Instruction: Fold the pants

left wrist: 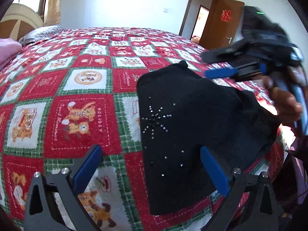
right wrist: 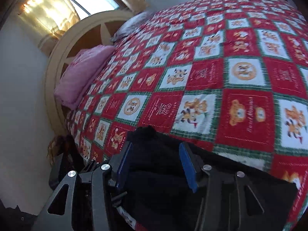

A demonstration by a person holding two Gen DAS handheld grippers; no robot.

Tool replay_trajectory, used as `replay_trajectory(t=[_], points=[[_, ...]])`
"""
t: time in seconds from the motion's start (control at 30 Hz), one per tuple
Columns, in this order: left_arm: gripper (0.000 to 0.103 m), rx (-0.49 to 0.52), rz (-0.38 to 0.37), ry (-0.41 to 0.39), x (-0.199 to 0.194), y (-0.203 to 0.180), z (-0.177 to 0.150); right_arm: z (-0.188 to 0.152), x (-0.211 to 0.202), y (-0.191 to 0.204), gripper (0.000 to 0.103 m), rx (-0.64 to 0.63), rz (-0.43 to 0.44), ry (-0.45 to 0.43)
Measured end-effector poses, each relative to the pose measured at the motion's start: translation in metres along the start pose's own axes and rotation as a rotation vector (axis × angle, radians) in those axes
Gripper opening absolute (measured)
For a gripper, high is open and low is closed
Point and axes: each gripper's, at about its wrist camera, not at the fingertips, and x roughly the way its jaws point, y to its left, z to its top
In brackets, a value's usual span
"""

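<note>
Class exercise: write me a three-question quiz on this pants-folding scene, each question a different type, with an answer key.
1. True or false: the left gripper is clamped on the black pants.
2. The pants lie on: A) a wooden floor B) a patchwork bedspread C) a chair
3. Fill in: the pillow by the headboard is ____.

Key: 1 false, its jaws stand wide apart; 2 B; 3 pink.
</note>
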Motion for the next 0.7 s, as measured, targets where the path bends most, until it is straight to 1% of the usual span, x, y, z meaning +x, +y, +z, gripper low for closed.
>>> replay_trajectory(t=[0.03, 0.07, 0.1, 0.17, 0.2, 0.23, 0.3, 0.33, 0.37, 0.43, 0.47, 0.5, 0.53, 0.57, 0.6, 0.63, 0.67, 0.7], points=[[0.103, 0.002, -0.001, -0.002, 0.000, 0.000, 0.000, 0.002, 0.011, 0.001, 0.052, -0.003, -0.002, 0.034], [0.103, 0.002, -0.001, -0.002, 0.000, 0.000, 0.000, 0.005, 0.017, 0.006, 0.028, -0.043, -0.058, 0.033], [0.103, 0.002, -0.001, -0.003, 0.000, 0.000, 0.000, 0.008, 0.022, 0.019, 0.011, -0.112, -0.108, 0.039], [0.103, 0.006, 0.003, -0.006, 0.001, -0.001, -0.001, 0.015, 0.024, 0.038, 0.010, -0.175, -0.122, 0.010], [0.103, 0.004, 0.004, -0.010, 0.001, -0.001, -0.002, 0.020, 0.026, 0.049, 0.009, -0.219, -0.139, -0.015], [0.103, 0.002, 0.005, -0.012, 0.001, -0.001, -0.002, 0.022, 0.031, 0.052, 0.009, -0.250, -0.173, -0.028], [0.103, 0.011, 0.005, -0.009, 0.002, -0.001, -0.002, 0.026, 0.048, 0.052, 0.009, -0.295, -0.317, -0.027], [0.103, 0.015, 0.005, -0.006, 0.001, -0.002, -0.002, 0.027, 0.055, 0.048, 0.009, -0.305, -0.359, -0.024], [0.103, 0.015, 0.003, -0.004, 0.001, -0.001, -0.002, 0.025, 0.062, 0.041, 0.010, -0.311, -0.370, -0.020], [0.103, 0.019, 0.002, 0.000, 0.001, -0.001, -0.002, 0.021, 0.060, 0.027, 0.021, -0.262, -0.319, -0.028], [0.103, 0.022, 0.003, 0.001, 0.001, -0.001, -0.002, 0.017, 0.049, 0.021, 0.042, -0.228, -0.319, -0.050], [0.103, 0.022, 0.004, 0.001, 0.001, -0.001, -0.002, 0.012, 0.033, 0.017, 0.056, -0.201, -0.315, -0.076], [0.103, 0.017, 0.002, -0.001, 0.000, 0.000, -0.001, 0.005, 0.011, 0.010, 0.057, -0.169, -0.282, -0.115], [0.103, 0.012, -0.003, -0.001, 0.000, 0.001, -0.001, -0.001, -0.005, 0.007, 0.057, -0.149, -0.267, -0.140], [0.103, 0.011, -0.008, 0.002, -0.001, 0.003, 0.000, -0.010, -0.030, 0.000, 0.057, -0.119, -0.253, -0.187], [0.103, 0.013, -0.005, 0.003, -0.001, 0.004, 0.001, -0.019, -0.050, -0.006, 0.057, -0.096, -0.244, -0.222], [0.103, 0.017, 0.008, 0.004, -0.002, 0.006, 0.002, -0.033, -0.078, -0.015, 0.057, -0.052, -0.235, -0.260], [0.103, 0.017, 0.019, 0.003, -0.003, 0.007, 0.002, -0.043, -0.094, -0.021, 0.057, -0.022, -0.231, -0.287]])
